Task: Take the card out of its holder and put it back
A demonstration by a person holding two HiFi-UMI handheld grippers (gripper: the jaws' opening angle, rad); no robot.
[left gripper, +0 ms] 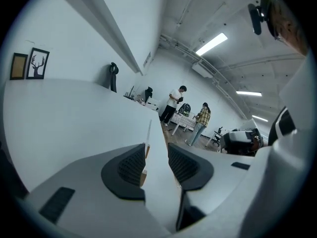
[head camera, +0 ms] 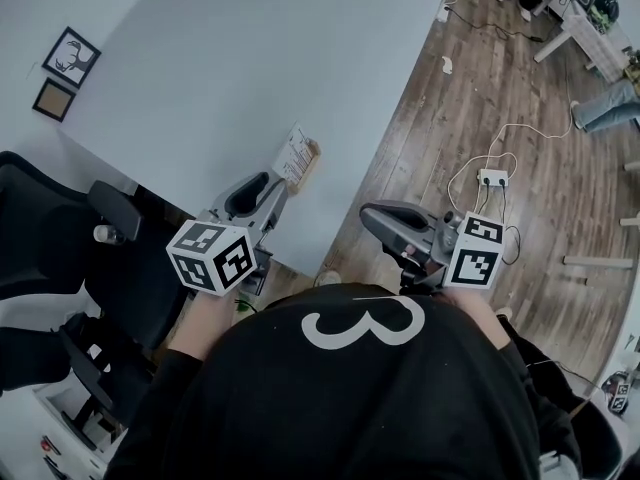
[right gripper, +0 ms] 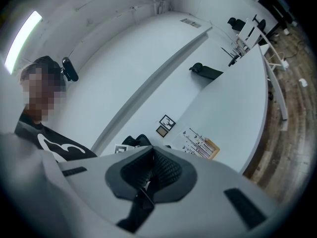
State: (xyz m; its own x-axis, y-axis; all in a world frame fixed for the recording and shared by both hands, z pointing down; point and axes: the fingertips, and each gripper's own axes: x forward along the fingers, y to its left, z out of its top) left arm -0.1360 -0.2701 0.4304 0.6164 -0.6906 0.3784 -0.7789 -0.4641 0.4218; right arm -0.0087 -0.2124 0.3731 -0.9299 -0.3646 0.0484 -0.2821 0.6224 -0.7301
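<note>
The card [head camera: 294, 152] stands in its wooden holder [head camera: 311, 160] at the table's [head camera: 250, 68] near right edge. It sits edge-on between the released left claw's [left gripper: 157, 155] parted jaws. The right claw [right gripper: 151, 155] is clenched on nothing, off the table over the floor [head camera: 420, 118] — a power strip [head camera: 491, 177] lies farther right.

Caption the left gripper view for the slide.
Left gripper open, the card edge-on in its wooden holder between the jaws.

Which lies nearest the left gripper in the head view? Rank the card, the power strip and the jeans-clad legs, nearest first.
1. The card, at the table edge just ahead of the left gripper.
2. The power strip, on the floor to the right.
3. The jeans-clad legs, at the far right edge.
</note>
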